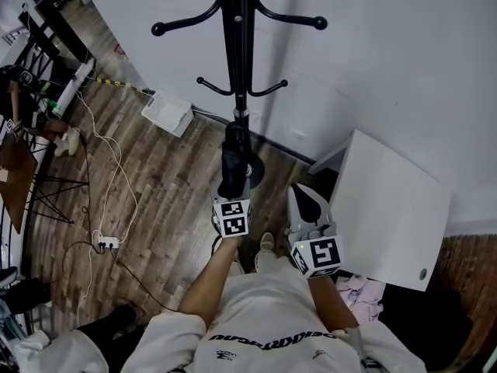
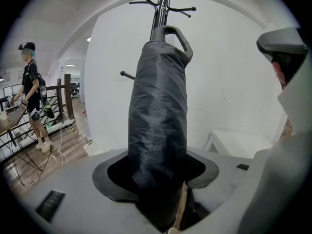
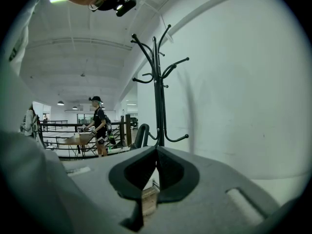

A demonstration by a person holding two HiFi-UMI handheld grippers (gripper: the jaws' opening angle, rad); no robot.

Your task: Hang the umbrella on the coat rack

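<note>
My left claw [image 1: 231, 195] clenched on umbrella [image 1: 235, 155]: folded, black, upright, rising out of jaws. Loop handle [image 2: 171, 35] at top, far end from claw. Umbrella just before rack [image 1: 237, 45] pole, on no hook yet. My right claw [image 1: 305, 202] pinched together, empty, beside left, near white table [image 1: 388, 208].

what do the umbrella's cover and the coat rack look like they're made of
The folded black umbrella looks wrapped in thin synthetic fabric, perhaps nylon or polyester: fine creases and a dull sheen. Its loop handle looks like matte plastic or rubber. The black coat rack seems painted metal: thin tubes, ball-tipped hooks, slight gloss.
</note>
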